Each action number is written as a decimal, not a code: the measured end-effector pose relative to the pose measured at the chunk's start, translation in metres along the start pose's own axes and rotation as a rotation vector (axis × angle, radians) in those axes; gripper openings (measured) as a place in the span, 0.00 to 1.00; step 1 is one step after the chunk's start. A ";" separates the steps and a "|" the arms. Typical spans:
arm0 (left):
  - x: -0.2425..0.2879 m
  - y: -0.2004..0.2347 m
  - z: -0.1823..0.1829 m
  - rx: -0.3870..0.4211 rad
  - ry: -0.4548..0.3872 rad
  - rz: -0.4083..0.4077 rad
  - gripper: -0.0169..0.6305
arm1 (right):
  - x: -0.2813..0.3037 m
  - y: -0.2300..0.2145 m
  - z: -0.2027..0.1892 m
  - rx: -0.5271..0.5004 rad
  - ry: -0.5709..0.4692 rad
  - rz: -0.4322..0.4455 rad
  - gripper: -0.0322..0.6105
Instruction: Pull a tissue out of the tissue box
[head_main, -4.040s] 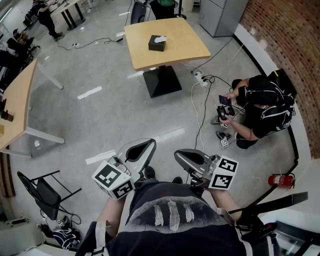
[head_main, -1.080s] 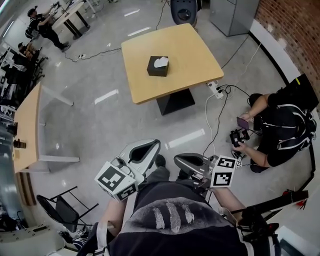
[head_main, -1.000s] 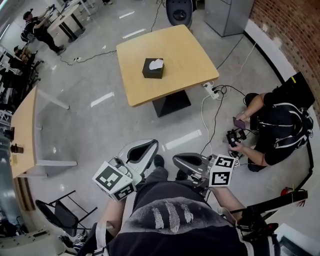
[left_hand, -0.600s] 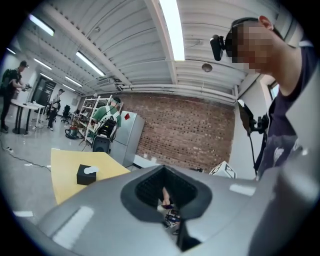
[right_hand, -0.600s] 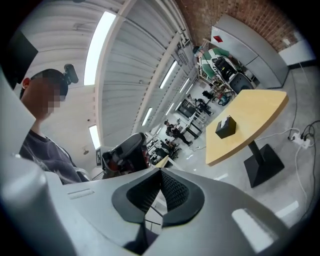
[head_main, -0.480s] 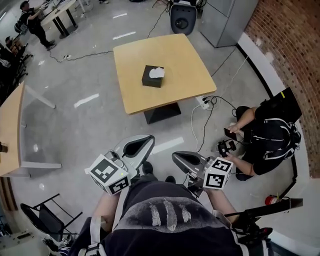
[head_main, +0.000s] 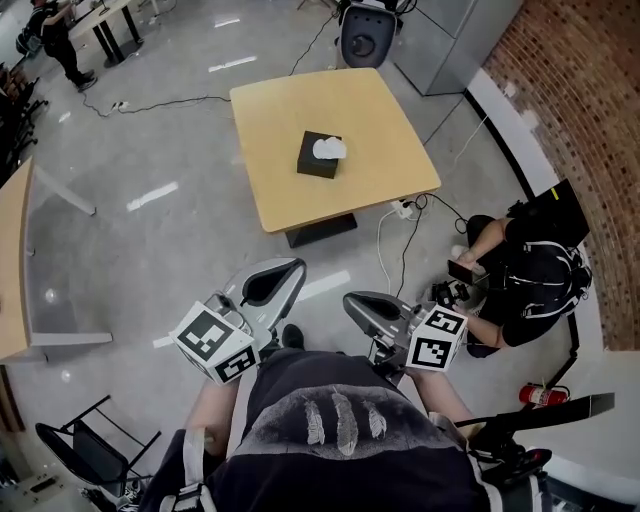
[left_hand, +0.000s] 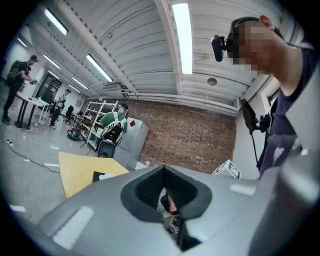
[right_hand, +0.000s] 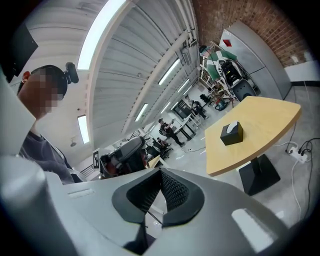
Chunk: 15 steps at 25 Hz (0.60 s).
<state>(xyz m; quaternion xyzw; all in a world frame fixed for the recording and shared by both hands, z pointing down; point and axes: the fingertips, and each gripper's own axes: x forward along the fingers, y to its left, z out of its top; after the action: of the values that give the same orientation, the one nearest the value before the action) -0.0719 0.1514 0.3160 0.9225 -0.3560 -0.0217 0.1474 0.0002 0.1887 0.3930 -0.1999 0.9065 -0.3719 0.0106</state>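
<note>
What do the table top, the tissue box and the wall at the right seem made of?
Table top: probably wood or laminate, matte, pale tan.
Tissue box: likely cardboard, matte black, sharp edges.
Wall: bare red brick, mortar lines visible.

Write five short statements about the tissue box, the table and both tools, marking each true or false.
1. The black tissue box stands on the wooden table. True.
2. A white tissue sticks out of its top. True.
3. The right tool is clamped on the tissue. False: it is shut on nothing, away from the table.
4. The left tool rests on the table. False: it is held over the floor, jaws together.
5. A person crouches on the floor beside the table. True.
</note>
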 end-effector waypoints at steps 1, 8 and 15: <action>-0.004 0.005 0.001 -0.002 -0.007 0.001 0.03 | 0.006 -0.001 0.001 0.003 0.003 -0.007 0.04; -0.031 0.049 0.001 -0.039 -0.037 0.014 0.03 | 0.058 0.002 0.001 -0.009 0.068 -0.020 0.04; -0.033 0.074 0.000 -0.075 -0.035 0.009 0.03 | 0.073 -0.010 0.006 0.035 0.072 -0.076 0.04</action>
<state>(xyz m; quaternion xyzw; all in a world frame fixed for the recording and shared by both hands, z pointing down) -0.1443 0.1213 0.3355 0.9143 -0.3615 -0.0504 0.1758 -0.0624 0.1515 0.4047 -0.2205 0.8914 -0.3946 -0.0325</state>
